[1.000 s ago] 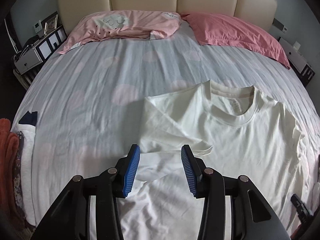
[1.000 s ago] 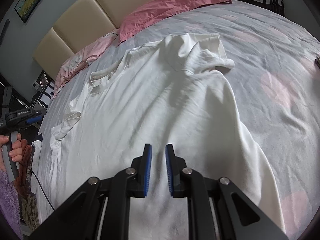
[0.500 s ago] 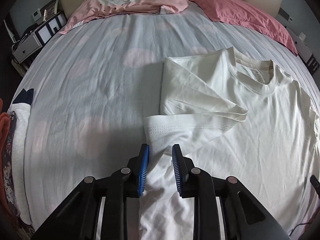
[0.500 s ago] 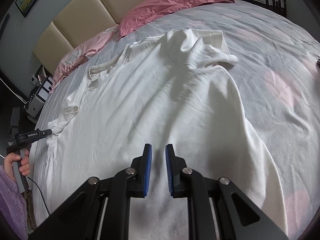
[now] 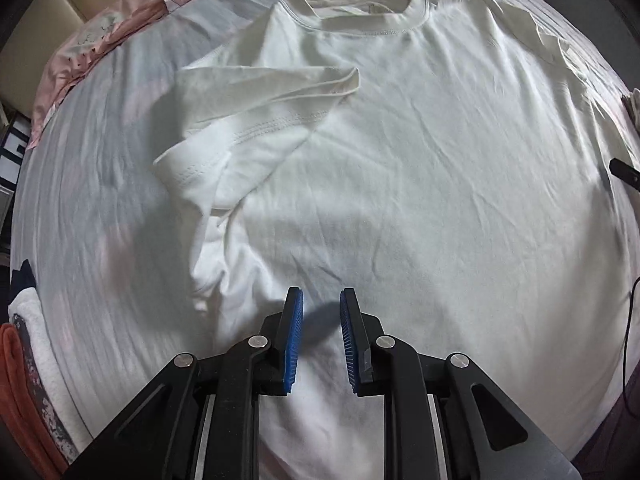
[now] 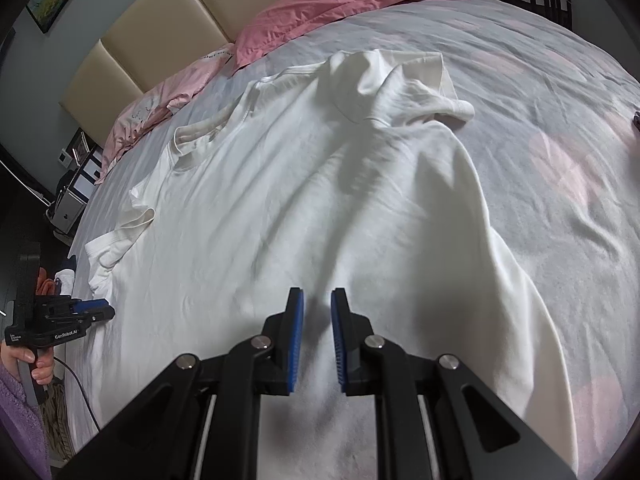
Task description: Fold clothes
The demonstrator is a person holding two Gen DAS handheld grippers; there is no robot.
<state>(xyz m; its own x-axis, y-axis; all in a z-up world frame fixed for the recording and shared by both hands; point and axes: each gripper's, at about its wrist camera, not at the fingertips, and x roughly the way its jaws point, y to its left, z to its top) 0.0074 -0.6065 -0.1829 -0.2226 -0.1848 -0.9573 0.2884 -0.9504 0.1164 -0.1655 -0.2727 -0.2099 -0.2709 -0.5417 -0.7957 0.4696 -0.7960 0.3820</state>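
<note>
The bed (image 6: pixel 560 92) fills both views, with the white T-shirt (image 5: pixel 400 180) spread flat across it, collar toward the pillows. My left gripper (image 5: pixel 320 320) and right gripper (image 6: pixel 316 320) hover slightly parted, holding nothing. I worry the loosely turned-in left sleeve (image 5: pixel 256 120) could slide open if dragged. Only the right view shows the other sleeve (image 6: pixel 400 84) bunched.

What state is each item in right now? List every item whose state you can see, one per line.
White T-shirt: spread flat on the bed, creased.
Left sleeve: folded inward onto the shirt.
Right sleeve: bunched, not folded.
Left tongs: open, gripping nothing.
Right tongs: narrowly open, gripping nothing.
Pink pillows: lying at the headboard.
</note>
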